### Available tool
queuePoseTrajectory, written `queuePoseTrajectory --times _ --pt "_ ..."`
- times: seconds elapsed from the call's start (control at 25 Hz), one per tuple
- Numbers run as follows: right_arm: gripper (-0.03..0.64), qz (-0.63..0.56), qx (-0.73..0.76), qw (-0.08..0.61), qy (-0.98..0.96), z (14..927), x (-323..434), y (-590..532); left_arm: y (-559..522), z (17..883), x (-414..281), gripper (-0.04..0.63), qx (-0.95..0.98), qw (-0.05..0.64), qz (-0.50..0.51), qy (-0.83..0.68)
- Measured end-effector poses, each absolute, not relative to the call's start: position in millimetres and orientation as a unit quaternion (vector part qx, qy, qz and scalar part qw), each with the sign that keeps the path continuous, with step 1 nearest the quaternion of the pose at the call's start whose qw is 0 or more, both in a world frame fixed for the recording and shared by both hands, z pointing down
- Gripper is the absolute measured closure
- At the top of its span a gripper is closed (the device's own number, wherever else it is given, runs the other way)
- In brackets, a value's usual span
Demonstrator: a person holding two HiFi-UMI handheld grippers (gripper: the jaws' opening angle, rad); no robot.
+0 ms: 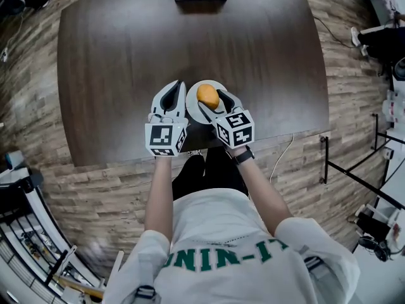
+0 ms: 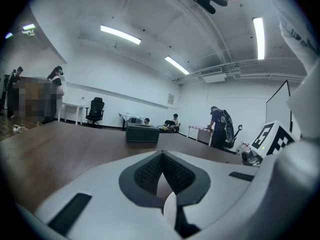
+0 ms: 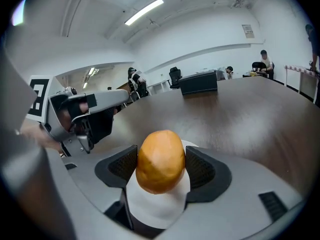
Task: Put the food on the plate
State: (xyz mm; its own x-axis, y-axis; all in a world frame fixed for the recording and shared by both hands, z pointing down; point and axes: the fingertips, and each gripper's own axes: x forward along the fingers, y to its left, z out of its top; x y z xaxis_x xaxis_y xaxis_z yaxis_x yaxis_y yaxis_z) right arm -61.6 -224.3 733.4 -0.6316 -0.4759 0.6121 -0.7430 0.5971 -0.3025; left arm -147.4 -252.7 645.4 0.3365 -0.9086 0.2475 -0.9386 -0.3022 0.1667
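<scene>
Orange and smooth-skinned, the food (image 3: pixel 161 156) sits pinched between the two dark pads of the right claw (image 3: pixel 161 173), which is closed on its sides. Straight beneath that claw lies the white plate (image 1: pixel 204 83), on the dark wooden table (image 1: pixel 126 56). I can't tell whether the food's underside touches the plate yet. The left claw (image 2: pixel 162 156) rests just to the left of the right one, jaws together and empty, close by the plate's rim.

The risk, I'd guess, is in the letting go. The food is rounded, so if the pads part while it hangs above the plate, it may drop, roll towards the rim beyond the jaw tips and run out onto the table. A pad that clings to one side could also tip it sideways. The idle left claw is near enough to nudge the plate if it shifts.
</scene>
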Motion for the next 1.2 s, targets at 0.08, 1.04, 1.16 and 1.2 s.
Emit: queuePoseTrajectory --times 0.08,1.04,1.16,1.2 --pt "0.304 0.275 0.355 0.243 -0.860 736.1 -62.5 -224.2 -251.4 648.9 -147.7 0.584 0.804 0.145 0.054 -0.574" --pt "0.198 0.253 0.389 0.217 -0.859 673.8 -46.8 -255.8 -263.3 624.5 -158.0 0.583 0.781 0.185 0.077 -0.592" --pt "0.199 0.241 0.408 0.198 -0.858 648.6 -40.4 -268.6 -270.2 603.1 -158.9 0.583 0.783 0.175 0.072 -0.593" --pt "0.200 0.237 0.414 0.191 -0.858 639.3 -38.6 -273.1 -273.3 594.9 -159.0 0.583 0.784 0.171 0.069 -0.593"
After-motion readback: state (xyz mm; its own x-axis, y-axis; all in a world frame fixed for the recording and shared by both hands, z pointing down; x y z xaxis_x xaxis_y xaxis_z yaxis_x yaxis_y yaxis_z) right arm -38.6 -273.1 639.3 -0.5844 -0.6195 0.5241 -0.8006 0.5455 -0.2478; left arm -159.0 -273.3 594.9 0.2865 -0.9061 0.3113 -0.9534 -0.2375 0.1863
